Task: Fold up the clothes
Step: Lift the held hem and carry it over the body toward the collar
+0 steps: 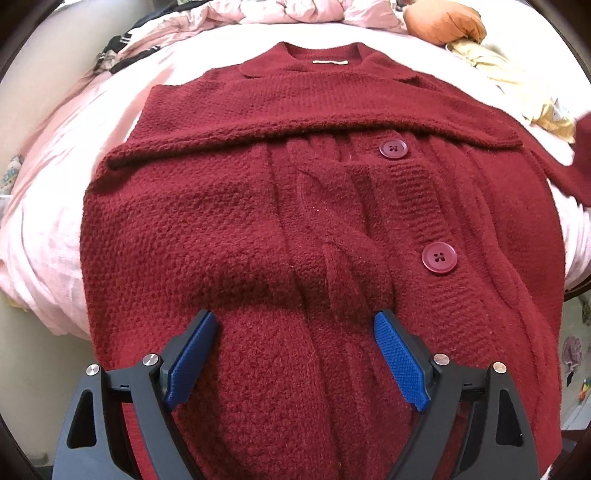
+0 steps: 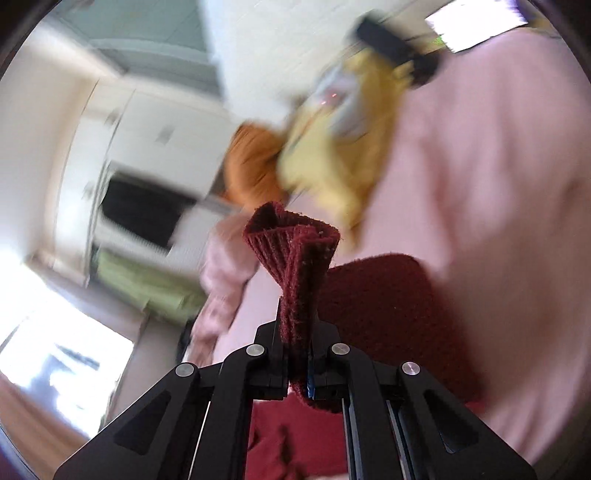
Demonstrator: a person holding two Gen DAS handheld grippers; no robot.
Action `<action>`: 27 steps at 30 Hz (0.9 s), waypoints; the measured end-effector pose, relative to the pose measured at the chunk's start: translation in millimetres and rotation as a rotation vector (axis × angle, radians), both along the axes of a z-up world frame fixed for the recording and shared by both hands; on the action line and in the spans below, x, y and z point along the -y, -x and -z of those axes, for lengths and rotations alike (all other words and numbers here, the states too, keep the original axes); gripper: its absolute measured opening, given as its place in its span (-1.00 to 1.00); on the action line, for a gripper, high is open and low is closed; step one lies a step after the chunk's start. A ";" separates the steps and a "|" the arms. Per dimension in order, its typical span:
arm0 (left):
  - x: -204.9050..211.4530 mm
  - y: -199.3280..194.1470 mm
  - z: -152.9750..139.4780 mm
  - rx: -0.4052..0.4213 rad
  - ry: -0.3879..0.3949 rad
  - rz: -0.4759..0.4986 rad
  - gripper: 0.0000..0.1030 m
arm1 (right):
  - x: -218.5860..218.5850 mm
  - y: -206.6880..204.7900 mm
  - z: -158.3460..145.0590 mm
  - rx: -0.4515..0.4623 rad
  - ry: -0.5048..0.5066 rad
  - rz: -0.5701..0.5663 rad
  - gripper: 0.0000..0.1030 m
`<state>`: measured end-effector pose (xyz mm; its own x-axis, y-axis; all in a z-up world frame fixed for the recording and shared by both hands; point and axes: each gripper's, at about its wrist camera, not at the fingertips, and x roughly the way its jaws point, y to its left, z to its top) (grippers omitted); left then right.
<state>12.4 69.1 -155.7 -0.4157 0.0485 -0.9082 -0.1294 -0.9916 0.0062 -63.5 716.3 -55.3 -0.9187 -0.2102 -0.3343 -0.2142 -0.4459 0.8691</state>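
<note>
Cardigan [image 1: 295, 221] of thick dark-red knit lies buttoned and face-up on the pink bedsheet [image 1: 48, 236], one sleeve folded across its chest.
It looks soft, bulky and grippy, likely to sag and stretch, so cuffs and hems seem the best holds; the right gripper [image 2: 295, 354] pinches a ribbed cuff [image 2: 291, 243], the left gripper [image 1: 295, 354] hovers spread over the hem. Orange and yellow clothes [image 1: 443, 22] lie beyond; blurred cupboards stand past the bed.

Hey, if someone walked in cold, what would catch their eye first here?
A dark red cardigan with big buttons fills the left view, spread on a pink bedsheet, with the open left gripper over its lower part. In the right view, the right gripper pinches a bunched red cuff.
</note>
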 end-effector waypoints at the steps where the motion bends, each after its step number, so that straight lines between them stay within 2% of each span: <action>1: 1.6 -1.1 -0.3 -0.004 -0.010 0.000 0.69 | 17.8 10.6 -5.2 -0.010 -0.001 -0.038 -0.88; 10: 22.4 -5.9 0.2 -0.030 -0.137 -0.002 0.69 | 208.5 84.9 -29.5 -0.017 -0.044 -0.360 -0.88; 16: 37.5 -10.0 -1.7 -0.053 -0.244 -0.017 0.69 | 350.1 116.8 -27.9 -0.016 -0.051 -0.557 -0.88; 20: 48.4 -12.3 -3.5 -0.070 -0.322 -0.031 0.69 | 448.8 131.6 -13.7 0.009 -0.052 -0.700 -0.87; 27: 75.4 -14.4 -0.4 -0.077 -0.490 -0.093 0.69 | 516.5 141.6 45.9 0.162 -0.057 -0.845 -0.87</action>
<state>26.8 -6.4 -155.3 -0.5031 0.4214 -0.7546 -0.0581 -0.8876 -0.4569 -205.1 199.7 -101.3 -0.4015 -0.7807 -0.4788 0.0897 -0.5539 0.8278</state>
